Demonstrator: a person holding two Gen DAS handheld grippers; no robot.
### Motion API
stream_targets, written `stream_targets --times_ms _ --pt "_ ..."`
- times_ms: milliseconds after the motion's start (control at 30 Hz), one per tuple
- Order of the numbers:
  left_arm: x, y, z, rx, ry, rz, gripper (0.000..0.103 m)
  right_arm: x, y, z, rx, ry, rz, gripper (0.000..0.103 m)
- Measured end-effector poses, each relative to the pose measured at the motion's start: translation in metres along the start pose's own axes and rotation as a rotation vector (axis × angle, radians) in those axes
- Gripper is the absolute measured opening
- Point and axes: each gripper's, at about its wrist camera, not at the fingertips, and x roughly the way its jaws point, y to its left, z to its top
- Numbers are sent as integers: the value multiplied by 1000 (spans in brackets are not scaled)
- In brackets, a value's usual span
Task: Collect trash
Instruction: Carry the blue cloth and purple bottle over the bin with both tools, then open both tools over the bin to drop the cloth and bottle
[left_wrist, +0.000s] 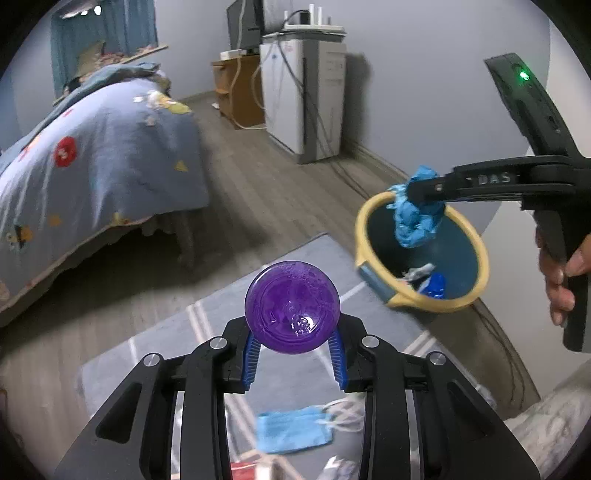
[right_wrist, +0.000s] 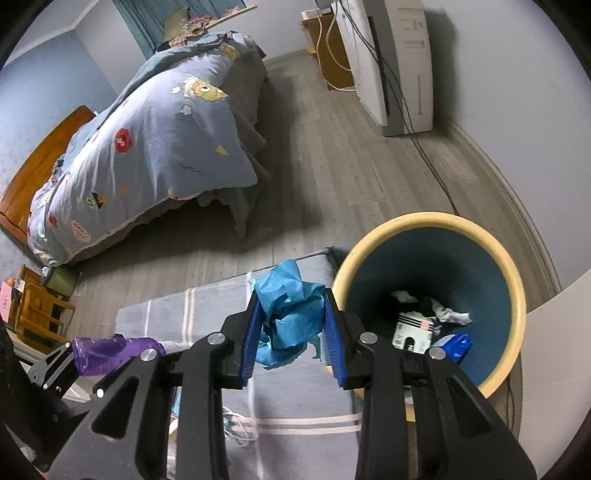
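My left gripper (left_wrist: 293, 341) is shut on a purple plastic bottle (left_wrist: 291, 307), seen bottom-on, held above the grey rug. The bottle also shows in the right wrist view (right_wrist: 110, 352) at the lower left. My right gripper (right_wrist: 291, 321) is shut on a crumpled blue paper wad (right_wrist: 288, 314); in the left wrist view the wad (left_wrist: 415, 221) hangs over the rim of the yellow-rimmed trash bin (left_wrist: 373, 206). The bin (right_wrist: 517, 280) holds a white carton, white tissue and a blue wrapper.
A blue face mask (left_wrist: 295, 430) and other scraps lie on the grey striped rug (left_wrist: 184, 339). A bed (right_wrist: 155, 147) stands to the left, a white appliance (right_wrist: 399, 62) with cables by the wall, a small wooden stand (right_wrist: 37, 314) far left.
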Motion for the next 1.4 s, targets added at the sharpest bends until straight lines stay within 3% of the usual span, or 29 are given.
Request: stream_targets --times_ms 233,500,767,1400 --pt "22 -49 21 73 36 -61 33 -7 -26 7 -7 4 -61 31" --pt "40 -94 43 133 50 -138 33 -14 -84 10 44 -6 -145 32" --pt "74 -140 48 230 121 -180 33 8 -137 -3 176 86 -211 32" --pt "156 -146 59 192 196 -126 33 29 -168 -9 271 85 -219 32"
